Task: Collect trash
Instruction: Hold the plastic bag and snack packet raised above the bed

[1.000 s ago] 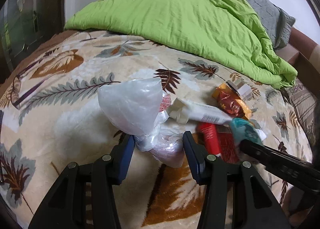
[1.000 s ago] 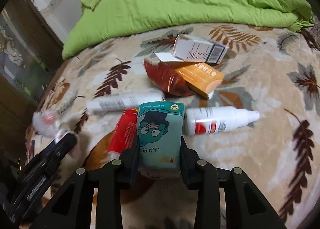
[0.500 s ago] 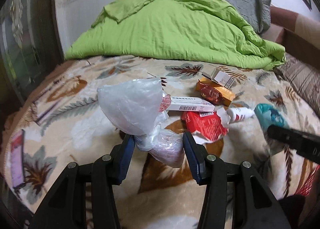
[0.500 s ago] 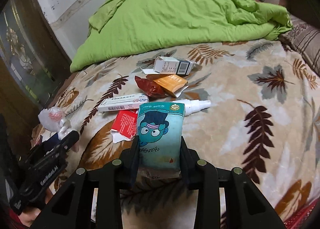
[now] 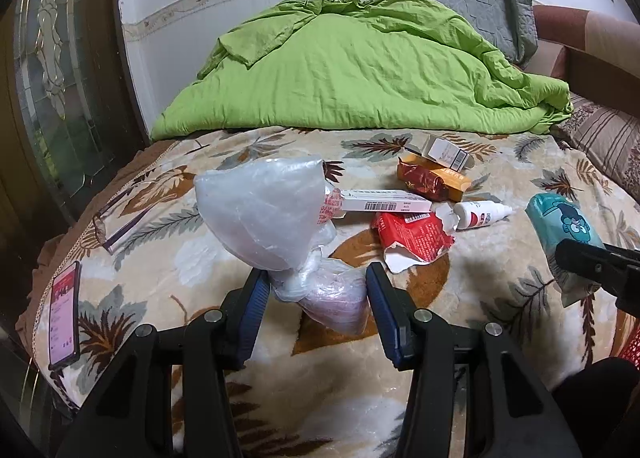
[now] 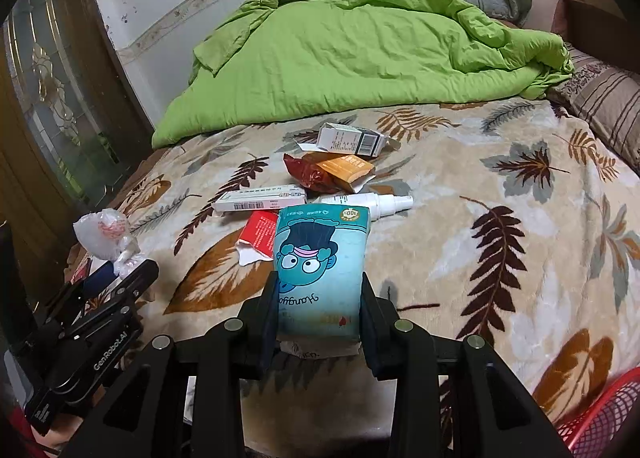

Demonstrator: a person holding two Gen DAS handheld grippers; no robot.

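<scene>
We held a knotted plastic bag in the left gripper, fingers pinching its neck, and a teal tissue pack squeezed in the right gripper, both lifted above the bed. A red basket showed at our right; we judged firm grips mattered while carrying both there.

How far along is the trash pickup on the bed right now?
Nothing visibly binned yet. In hand: the left gripper pinches a knotted plastic bag, and the right gripper clamps a teal cartoon pouch. Left on the blanket: long white box, red wrapper, spray bottle, orange box, small white carton.
</scene>
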